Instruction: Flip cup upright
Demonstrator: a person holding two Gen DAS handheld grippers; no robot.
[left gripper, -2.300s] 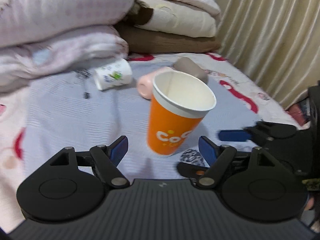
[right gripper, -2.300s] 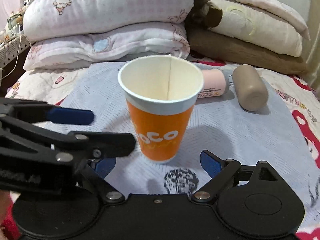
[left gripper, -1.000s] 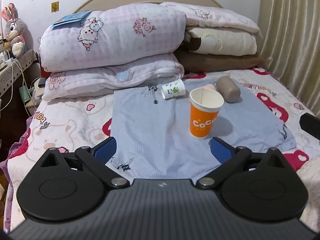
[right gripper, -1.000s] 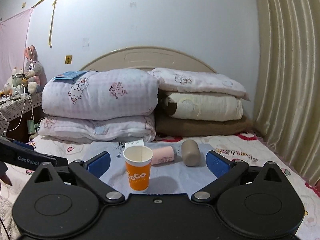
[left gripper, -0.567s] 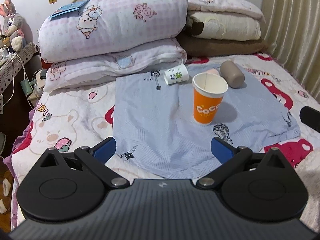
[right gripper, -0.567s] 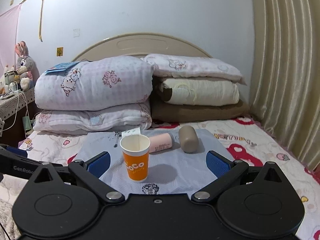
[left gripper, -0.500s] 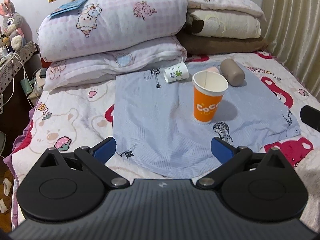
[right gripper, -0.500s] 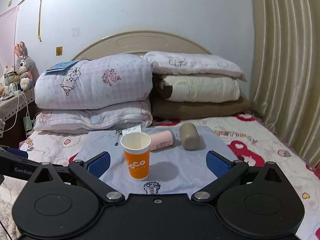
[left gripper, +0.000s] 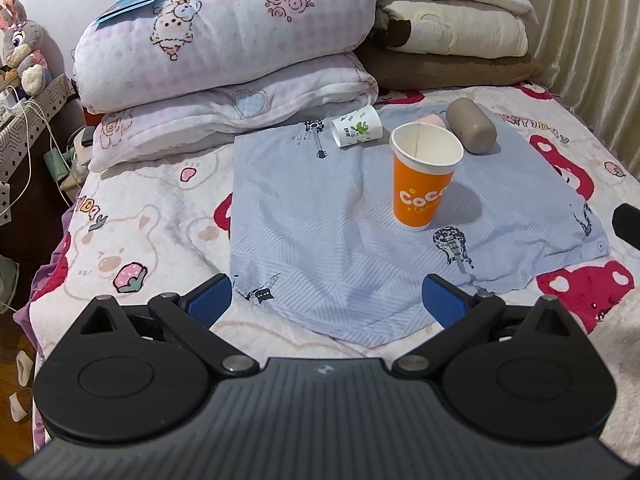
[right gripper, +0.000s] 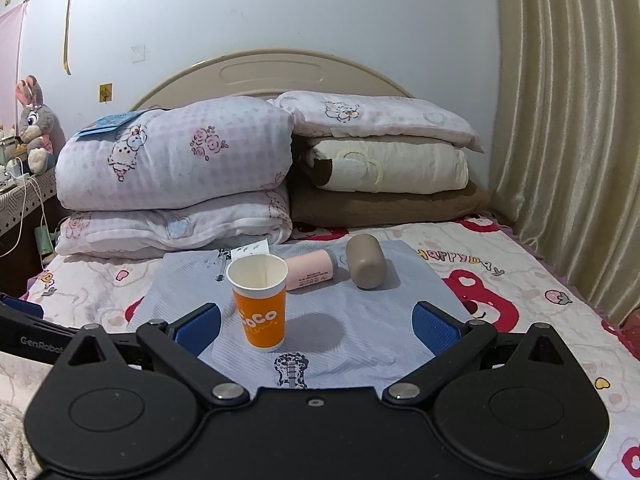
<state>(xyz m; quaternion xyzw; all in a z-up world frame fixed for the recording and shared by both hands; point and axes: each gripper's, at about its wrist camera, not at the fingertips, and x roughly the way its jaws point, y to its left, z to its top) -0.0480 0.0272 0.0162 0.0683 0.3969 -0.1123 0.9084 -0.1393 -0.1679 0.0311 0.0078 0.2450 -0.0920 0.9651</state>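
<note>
An orange paper cup (left gripper: 423,178) stands upright, mouth up, on a light blue cloth (left gripper: 320,220) spread on the bed; it also shows in the right wrist view (right gripper: 261,304). My left gripper (left gripper: 326,302) is open and empty, pulled well back from the cup near the bed's front edge. My right gripper (right gripper: 316,325) is open and empty, also back from the cup, which stands beyond its left finger (right gripper: 199,327).
A white printed cup (left gripper: 356,131), a pink cup (right gripper: 310,270) and a brown tumbler (right gripper: 365,262) lie on their sides behind the orange cup. Folded quilts (right gripper: 176,168) are stacked at the headboard. A curtain (right gripper: 568,120) hangs on the right.
Both grippers have let go of the orange cup and drawn back and up from it. The cup has stayed upright on the cloth.
</note>
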